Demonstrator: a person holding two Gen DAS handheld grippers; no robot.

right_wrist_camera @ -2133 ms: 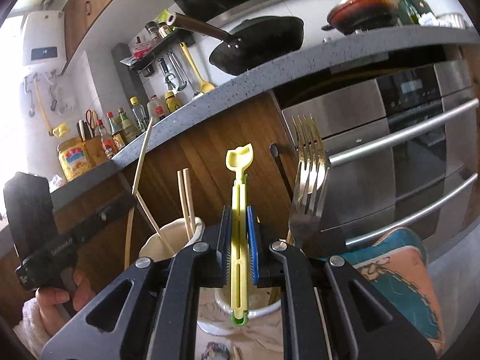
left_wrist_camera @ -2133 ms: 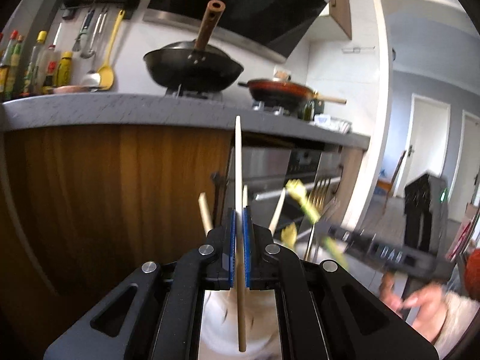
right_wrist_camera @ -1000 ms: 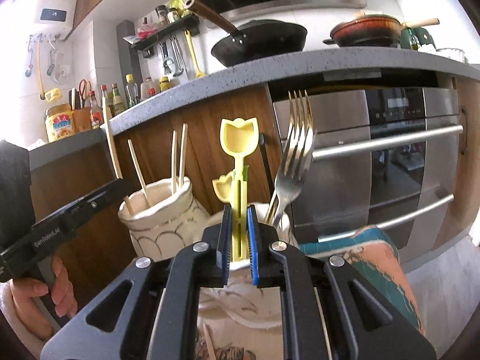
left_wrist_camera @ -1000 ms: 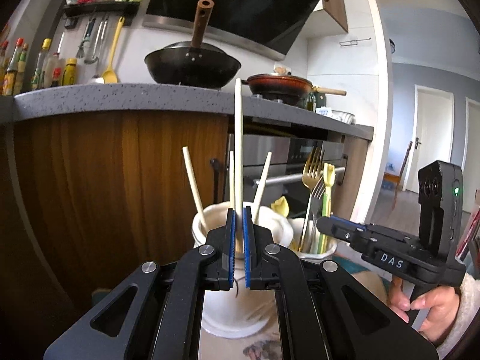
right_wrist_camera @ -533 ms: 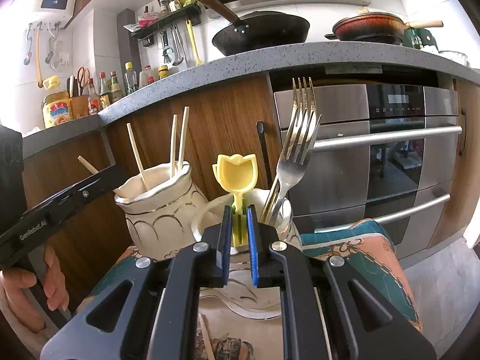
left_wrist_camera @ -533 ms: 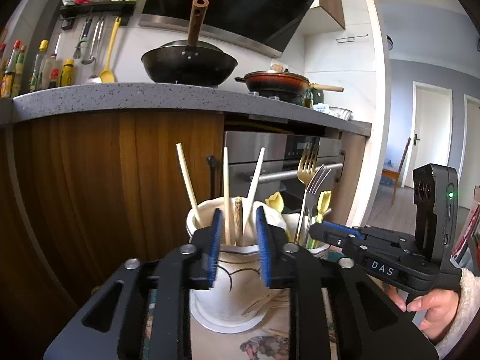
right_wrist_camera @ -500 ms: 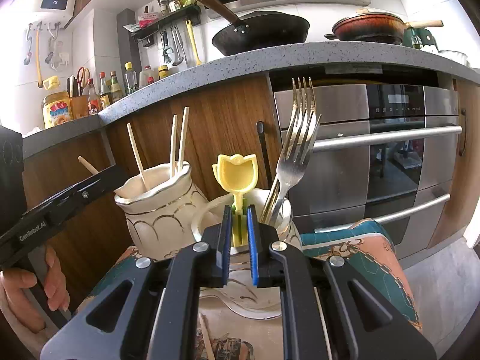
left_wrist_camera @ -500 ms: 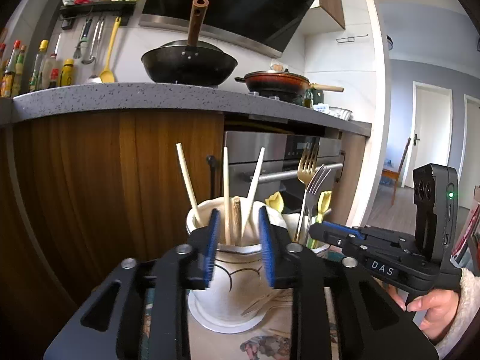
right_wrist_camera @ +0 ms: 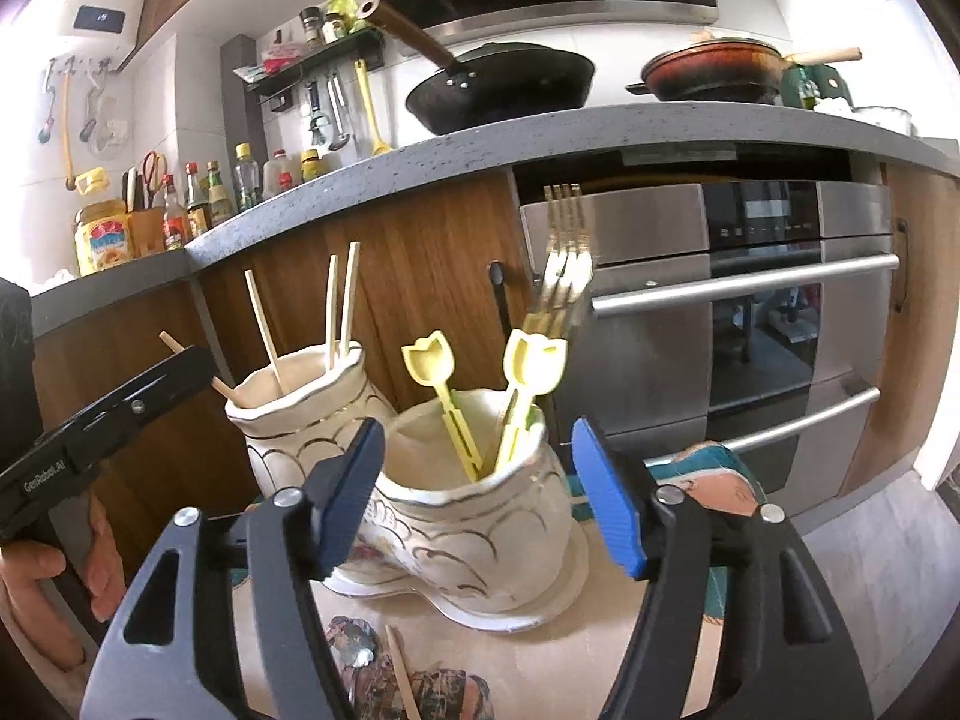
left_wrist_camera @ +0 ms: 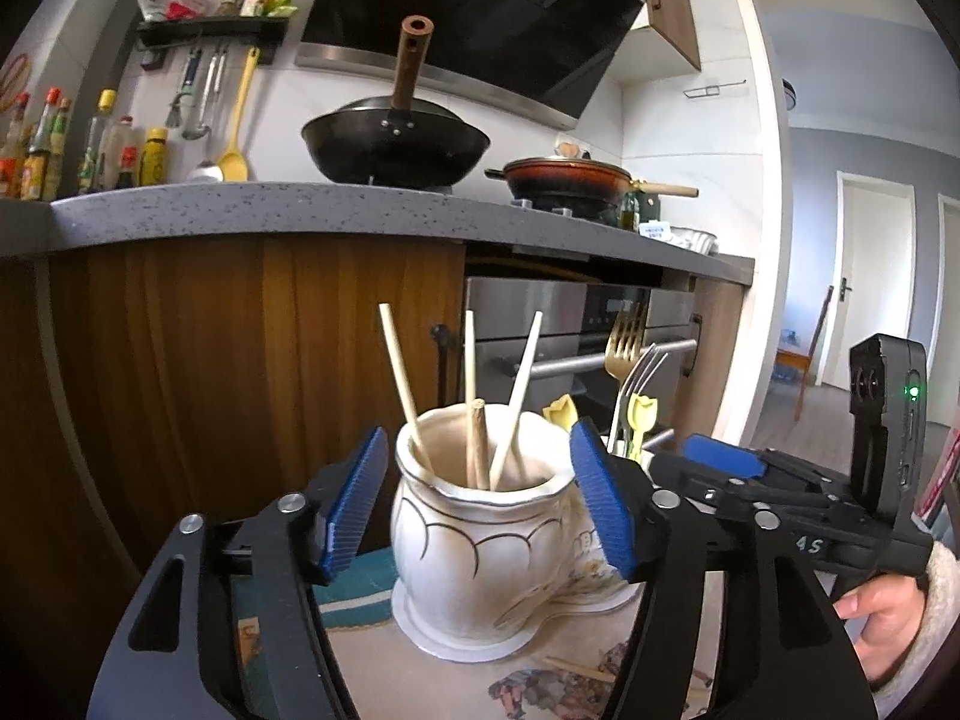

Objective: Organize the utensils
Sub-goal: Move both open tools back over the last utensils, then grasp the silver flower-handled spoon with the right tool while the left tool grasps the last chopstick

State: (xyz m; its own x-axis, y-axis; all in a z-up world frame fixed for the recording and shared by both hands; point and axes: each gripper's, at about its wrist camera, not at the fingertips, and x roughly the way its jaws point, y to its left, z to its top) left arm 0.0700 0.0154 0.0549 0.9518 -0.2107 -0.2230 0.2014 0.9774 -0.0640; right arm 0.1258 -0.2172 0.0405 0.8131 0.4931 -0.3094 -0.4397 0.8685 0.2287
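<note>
Left pot: cream glaze, thin dark scalloped lines. Right pot: same cream, gilt scallops. Chopsticks: pale wood. Clips: yellow tulip heads, green at the stems. Forks: one gold, others silver. Gripper pads: blue, ribbed; frames black. Cloth: teal and orange print. Cabinet: brown woodgrain. Counter: grey, speckled. Wok: black. Pan: red-brown.
</note>
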